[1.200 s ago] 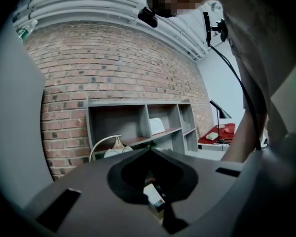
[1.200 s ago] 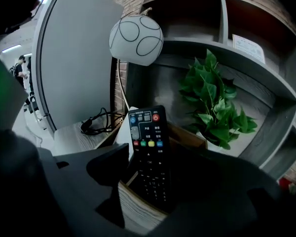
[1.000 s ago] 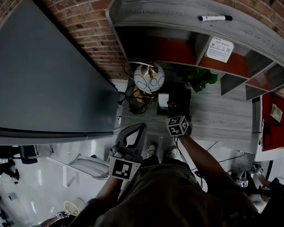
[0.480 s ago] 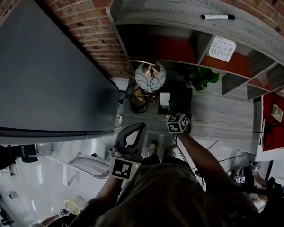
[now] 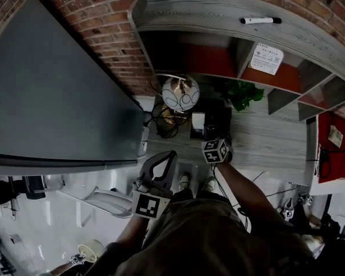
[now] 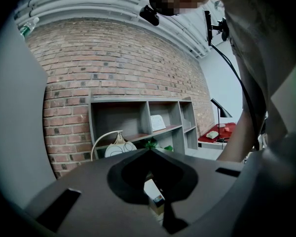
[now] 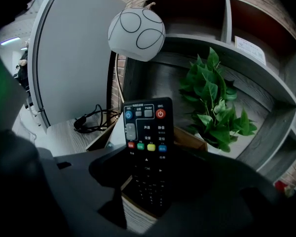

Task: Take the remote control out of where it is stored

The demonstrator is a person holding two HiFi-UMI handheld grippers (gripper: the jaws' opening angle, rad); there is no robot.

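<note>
1. The right gripper point(image 7: 149, 169) is down at the grey desk point(image 5: 264, 142), and its jaws stand either side of the remote control point(image 7: 147, 132). The remote stands upright in a small wooden box point(image 7: 190, 138), buttons facing the gripper.
2. Those jaws have just been closing in from their widest, with the remote between them. A sliver of the box shows between one jaw and the remote, so they are apart and not clamped yet.
3. Against a second ago, the gripper sits in the same spot in the head view, with its marker cube just short of the box.
4. The left gripper point(image 6: 150, 152) hangs back near the person's body. Its jaw tips are together on nothing, and it's unmoved.
5. The globe lamp point(image 7: 136, 34) is beside the box and the green plant point(image 7: 214, 107) is behind it. A marker pen point(image 5: 260, 20) lies on top of the shelf unit point(image 5: 218, 16). All of them are where they were.
</note>
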